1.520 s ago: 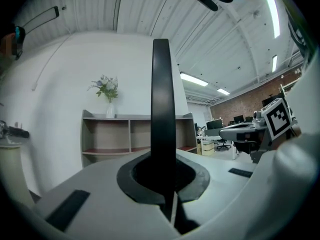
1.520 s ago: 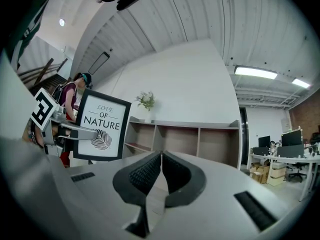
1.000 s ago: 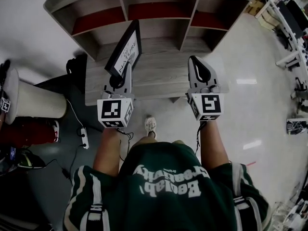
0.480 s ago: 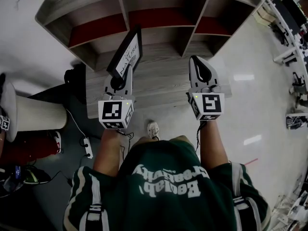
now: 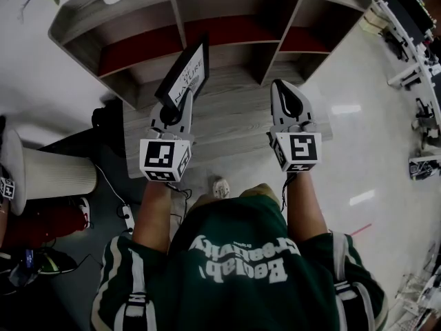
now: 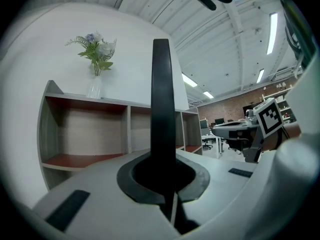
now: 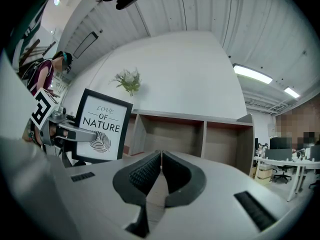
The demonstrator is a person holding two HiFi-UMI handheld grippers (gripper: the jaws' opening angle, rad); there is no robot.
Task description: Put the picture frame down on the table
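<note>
Left gripper: clamped on the lower edge of a black-rimmed rectangular picture frame. Seen in the left gripper view with dark pads pressed against both sides of the frame's thin edge, which rises straight up between the jaws.
Right gripper: jaws together and holding nothing, ribbed black pads meeting along one line in the right gripper view. Level with the left gripper and well apart from it, out over the table's right part.
Picture frame: held up on edge and tilted, not lying flat. White print reading "LOVE OF NATURE" with a leaf drawing faces toward the right gripper. Upper corner reaches in front of the shelf's left and middle compartments; cannot tell whether any part touches the table.
Table: grey wood-grain table directly below both grippers, bare where visible, its far edge against the shelf.
Shelf: grey wooden shelf unit with red-brown boards standing at the back of the table, split into open compartments.
Vase: clear glass vase of pale flowers and green leaves on top of the shelf, toward its left end.
Person: dark green shirt with white lettering and bare forearms running up to the two marker cubes. One light shoe on the pale floor just short of the table.
Left of table: white ribbed cylinder on its side, near a white power strip on the dark floor.
</note>
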